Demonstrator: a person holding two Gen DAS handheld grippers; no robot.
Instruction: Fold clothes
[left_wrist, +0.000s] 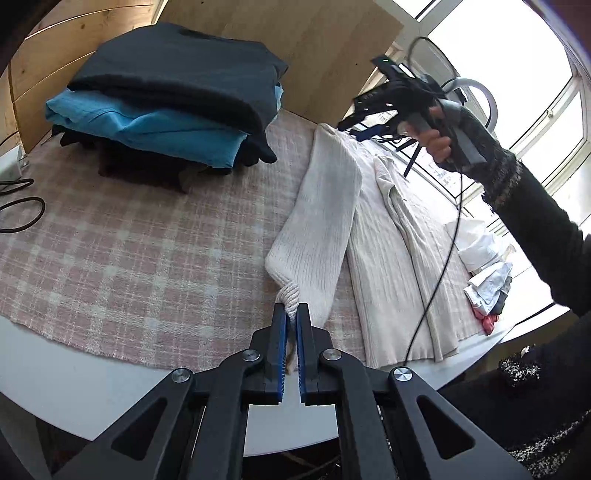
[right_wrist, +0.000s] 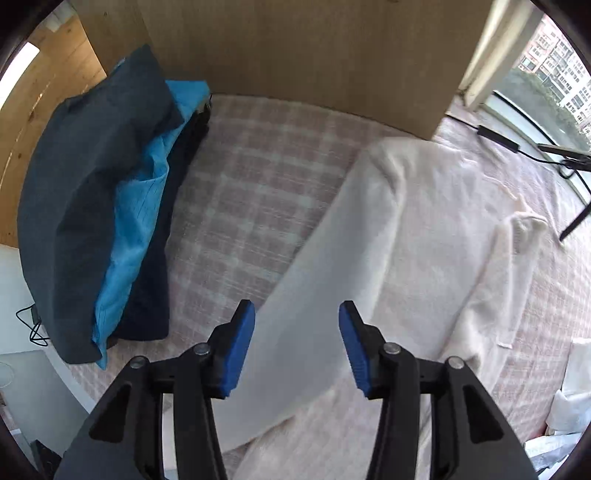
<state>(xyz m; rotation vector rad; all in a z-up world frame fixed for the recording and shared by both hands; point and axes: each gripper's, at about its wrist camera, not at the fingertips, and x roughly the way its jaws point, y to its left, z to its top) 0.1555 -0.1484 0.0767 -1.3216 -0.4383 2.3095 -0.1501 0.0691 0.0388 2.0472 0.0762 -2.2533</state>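
A cream sweater (left_wrist: 388, 258) with thin knitted ribs lies flat on the pink checked cloth (left_wrist: 129, 258) that covers the white table (left_wrist: 92, 376), toward the cloth's right side and reaching down to its near edge. One long sleeve (left_wrist: 317, 221) is folded in and lies slanted along the sweater's left side. The left gripper (left_wrist: 291, 314) is closed tight on the cuff (left_wrist: 290, 295) at the end of that sleeve (the cuff is squeezed into a little bunch between the blue pads), close to the near edge of the cloth. The right gripper (right_wrist: 297, 343) hangs above the sweater and points down at it; its blue pads stand apart and hold nothing. In the left wrist view a hand (left_wrist: 436, 136) in a dark sleeve holds it up in the air over the far end of the sweater. At the far left corner of the cloth sits a pile of folded clothes (left_wrist: 173, 110), dark on top, bright blue in the middle and dark below. A few crumpled clothes (left_wrist: 487, 288) lie at the right edge.
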